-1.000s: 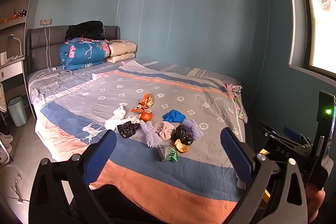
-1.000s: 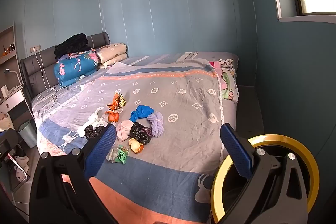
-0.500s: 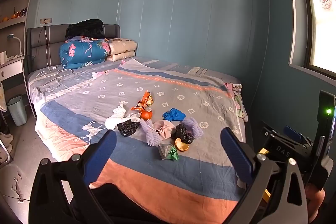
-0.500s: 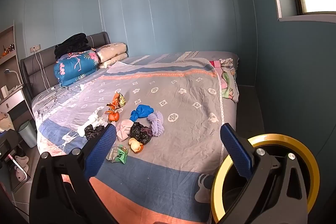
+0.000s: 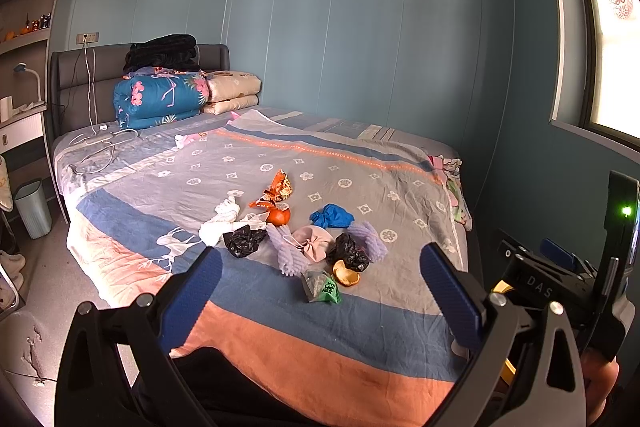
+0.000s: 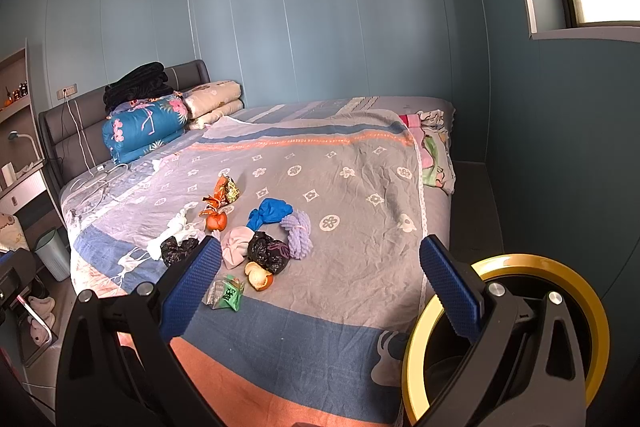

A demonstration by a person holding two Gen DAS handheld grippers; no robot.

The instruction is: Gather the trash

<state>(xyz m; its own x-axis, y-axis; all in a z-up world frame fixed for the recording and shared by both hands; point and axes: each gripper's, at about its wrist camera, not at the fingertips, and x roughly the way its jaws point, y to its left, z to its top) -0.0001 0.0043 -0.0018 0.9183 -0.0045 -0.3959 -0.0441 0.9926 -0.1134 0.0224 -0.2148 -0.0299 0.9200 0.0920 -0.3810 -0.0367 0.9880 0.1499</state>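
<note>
Several bits of trash lie in a cluster on the bedspread: a green wrapper (image 5: 322, 286) (image 6: 229, 295), orange peel (image 5: 346, 273) (image 6: 259, 276), two crumpled black bags (image 5: 243, 240) (image 5: 349, 251), an orange snack wrapper (image 5: 276, 190) (image 6: 222, 194), white tissue (image 5: 222, 221) and an orange (image 5: 278, 215). My left gripper (image 5: 318, 301) is open and empty, held above the near bed edge, short of the trash. My right gripper (image 6: 320, 299) is open and empty, also short of it. A yellow-rimmed bin (image 6: 508, 331) stands beside the bed behind my right finger.
A blue cloth (image 5: 332, 217), pink cloth (image 5: 311, 245) and purple ruffled items (image 6: 297, 233) lie among the trash. Folded quilts (image 5: 160, 99) are stacked at the headboard, with charger cables (image 5: 96, 143) nearby. A pale bin (image 5: 33, 207) stands on the floor at the left.
Both views have shifted very slightly; the bed and trash sit a touch higher in the left wrist view. Both grippers stay open and nothing on the bed has moved.
</note>
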